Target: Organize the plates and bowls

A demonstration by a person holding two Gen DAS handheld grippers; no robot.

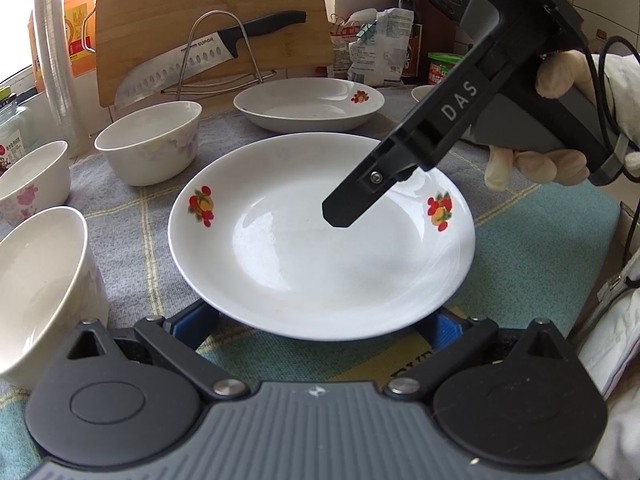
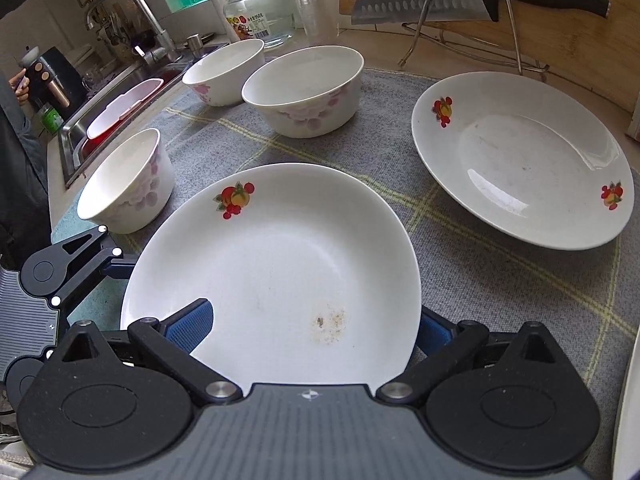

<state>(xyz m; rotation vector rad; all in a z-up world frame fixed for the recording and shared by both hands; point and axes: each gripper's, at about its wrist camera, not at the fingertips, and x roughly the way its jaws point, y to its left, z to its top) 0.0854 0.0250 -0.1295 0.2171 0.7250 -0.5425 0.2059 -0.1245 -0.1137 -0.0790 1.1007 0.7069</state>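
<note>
A white plate with fruit decals (image 1: 320, 240) (image 2: 280, 264) lies on the grey checked cloth (image 1: 132, 232). My left gripper (image 1: 320, 322) is open, and both blue pads (image 1: 196, 320) reach under the plate's near rim. My right gripper (image 2: 312, 326), held by a gloved hand (image 1: 560, 160), is open and straddles the rim: one pad (image 2: 192, 324) is above the plate, the other is hidden beneath it. Its upper finger (image 1: 340, 212) hangs over the plate's middle. A second matching plate (image 1: 308, 104) (image 2: 520, 156) lies beyond. Three floral bowls (image 2: 304, 92) (image 2: 224, 72) (image 2: 128, 180) stand on the left.
A knife (image 1: 200, 60) rests on a wire rack (image 2: 472, 32) against a wooden cutting board (image 1: 212, 4) at the back. Bottles, packets and a glass jar (image 2: 260, 8) line the wall. A sink (image 2: 116, 112) with a faucet lies left. Another white dish rim (image 2: 628, 400) shows at right.
</note>
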